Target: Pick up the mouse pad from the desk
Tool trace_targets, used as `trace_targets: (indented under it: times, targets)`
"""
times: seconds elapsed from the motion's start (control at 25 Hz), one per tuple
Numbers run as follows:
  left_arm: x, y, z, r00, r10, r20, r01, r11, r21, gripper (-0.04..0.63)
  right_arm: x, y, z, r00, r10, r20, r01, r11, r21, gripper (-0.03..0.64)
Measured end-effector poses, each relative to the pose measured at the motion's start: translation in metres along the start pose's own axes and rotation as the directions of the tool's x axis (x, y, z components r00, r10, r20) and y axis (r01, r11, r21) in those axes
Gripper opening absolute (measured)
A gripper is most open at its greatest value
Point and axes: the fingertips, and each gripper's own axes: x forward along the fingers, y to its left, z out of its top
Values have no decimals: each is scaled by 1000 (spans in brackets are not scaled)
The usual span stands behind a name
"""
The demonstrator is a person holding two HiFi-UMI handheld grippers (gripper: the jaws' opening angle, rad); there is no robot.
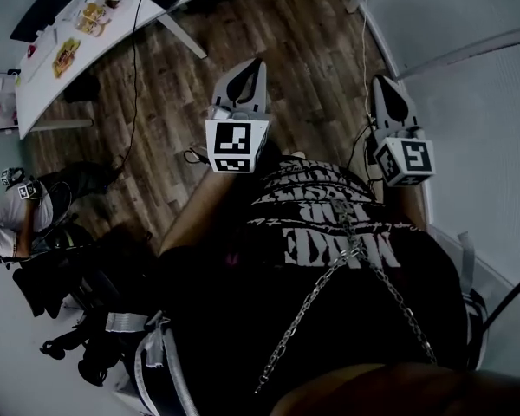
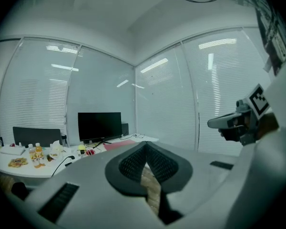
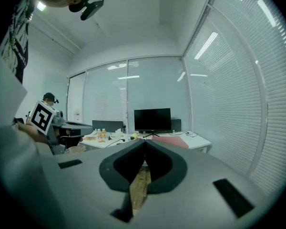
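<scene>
1. Left gripper [image 2: 145, 144]: jaws closed, nothing between them.
2. Right gripper [image 3: 144, 142]: jaws closed, empty.
3. Pink mouse pad [image 3: 170, 141] lies on the desk [image 3: 196, 141] near the monitor [image 3: 152, 119], well apart from both grippers.

The head view looks steeply down past the person's chest onto the wood floor [image 1: 269, 24], with the surface [image 1: 48, 89] far off at the upper left. Each gripper view looks almost level along its own jaws across the room. Both share that distant surface and its monitor [image 2: 99, 126].
</scene>
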Motion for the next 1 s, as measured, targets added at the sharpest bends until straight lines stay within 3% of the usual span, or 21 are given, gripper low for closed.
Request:
trace_targets:
  times: [0.28, 0.52, 0.76, 1.0]
  targets:
    - [32, 25, -16, 999, -10, -42, 8, 999, -44, 8, 43, -9, -6, 999, 7, -43, -5, 999, 32, 2]
    - [93, 47, -13, 996, -93, -20, 92, 995, -42, 8, 78, -34, -7, 995, -88, -46, 90, 995, 34, 1]
    - [158, 81, -1, 994, -109, -5, 109, 992, -61, 8, 126, -64, 23, 988, -156, -15, 156, 988, -25, 2]
    - [199, 120, 10, 989, -148, 13, 148, 985, -91, 8, 172, -67, 33, 981, -193, -31, 193, 981, -19, 2]
